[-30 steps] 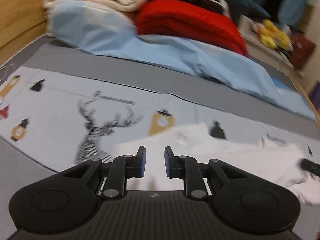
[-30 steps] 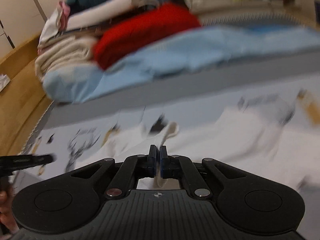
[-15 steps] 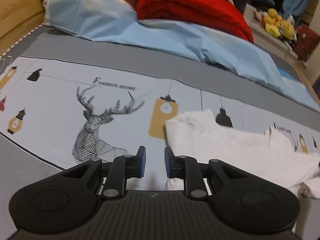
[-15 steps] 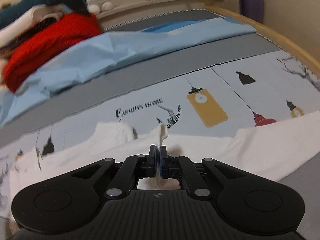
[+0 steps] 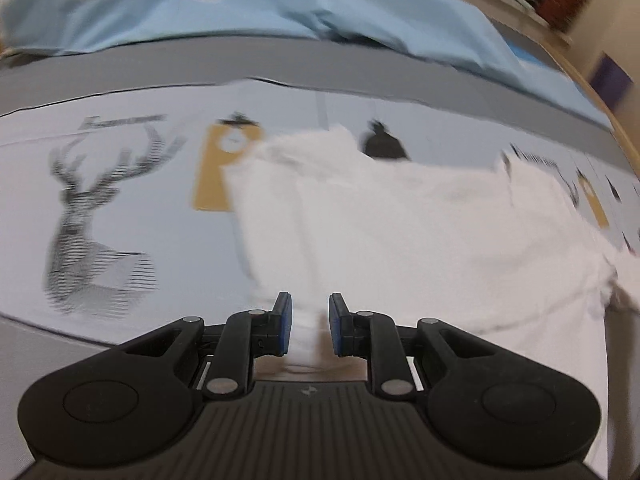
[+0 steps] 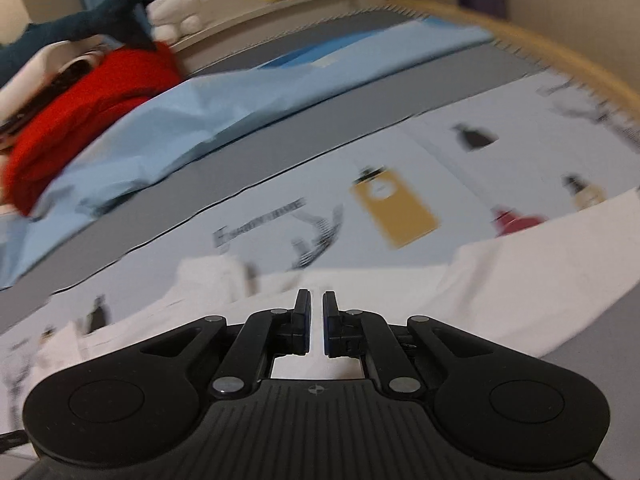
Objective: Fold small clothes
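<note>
Your white garment (image 5: 400,232) lies spread flat on the printed bedsheet (image 5: 120,168), its long axis running across the left wrist view from beside the yellow lamp print out toward the right edge, with a short flap poking up at the far left corner. The relation that matters: its near left edge sits directly under and just ahead of your left gripper (image 5: 310,326), so that hand is the nearer one for the next pinch on that end. Its 2 jaws stand a narrow gap apart with white cloth showing beneath the gap, pads not pressing on anything. You hold it tilted steeply down at the bed. In the right wrist view the same garment (image 6: 500,280) runs as a band across the frame, passing under your right gripper (image 6: 316,326), whose jaws are opening, a slim gap between them and no fold caught there. That hand points down less steeply, toward the blue bedding (image 6: 200,120) and red blanket (image 6: 88,112) beyond.
</note>
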Demonstrator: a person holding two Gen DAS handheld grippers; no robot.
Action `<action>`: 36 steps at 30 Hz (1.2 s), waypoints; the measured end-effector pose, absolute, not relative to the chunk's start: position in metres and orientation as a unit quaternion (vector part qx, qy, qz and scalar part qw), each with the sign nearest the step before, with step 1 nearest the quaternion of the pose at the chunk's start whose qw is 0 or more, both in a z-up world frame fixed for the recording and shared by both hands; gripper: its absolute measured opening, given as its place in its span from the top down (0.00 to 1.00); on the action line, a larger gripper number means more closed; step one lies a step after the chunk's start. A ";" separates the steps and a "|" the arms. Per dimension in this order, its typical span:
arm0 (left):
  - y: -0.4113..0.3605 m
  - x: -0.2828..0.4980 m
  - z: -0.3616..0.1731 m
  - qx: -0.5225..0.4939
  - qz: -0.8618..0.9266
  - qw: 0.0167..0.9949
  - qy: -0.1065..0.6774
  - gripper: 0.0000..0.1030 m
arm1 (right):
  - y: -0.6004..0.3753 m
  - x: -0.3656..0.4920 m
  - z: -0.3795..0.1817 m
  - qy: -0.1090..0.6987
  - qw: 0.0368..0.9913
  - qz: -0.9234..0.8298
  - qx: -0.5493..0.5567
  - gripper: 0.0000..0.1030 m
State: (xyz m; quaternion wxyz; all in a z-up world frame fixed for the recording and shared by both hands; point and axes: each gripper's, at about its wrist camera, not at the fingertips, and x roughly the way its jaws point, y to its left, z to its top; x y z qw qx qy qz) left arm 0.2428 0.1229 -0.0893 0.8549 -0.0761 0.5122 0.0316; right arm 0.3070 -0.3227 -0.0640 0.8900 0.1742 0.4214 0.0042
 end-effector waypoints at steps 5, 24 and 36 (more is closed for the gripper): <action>0.133 0.248 -0.135 -0.057 0.057 0.819 0.568 0.86 | -0.313 0.309 -0.080 0.461 0.865 0.050 0.191 0.83; 0.112 0.244 -0.095 -0.033 0.039 0.850 0.524 0.77 | -0.367 0.300 -0.080 0.454 0.866 -0.060 0.202 0.56; 0.076 0.229 -0.088 0.028 0.018 0.841 0.540 0.73 | -0.512 0.257 -0.091 0.375 0.865 -0.206 0.261 0.56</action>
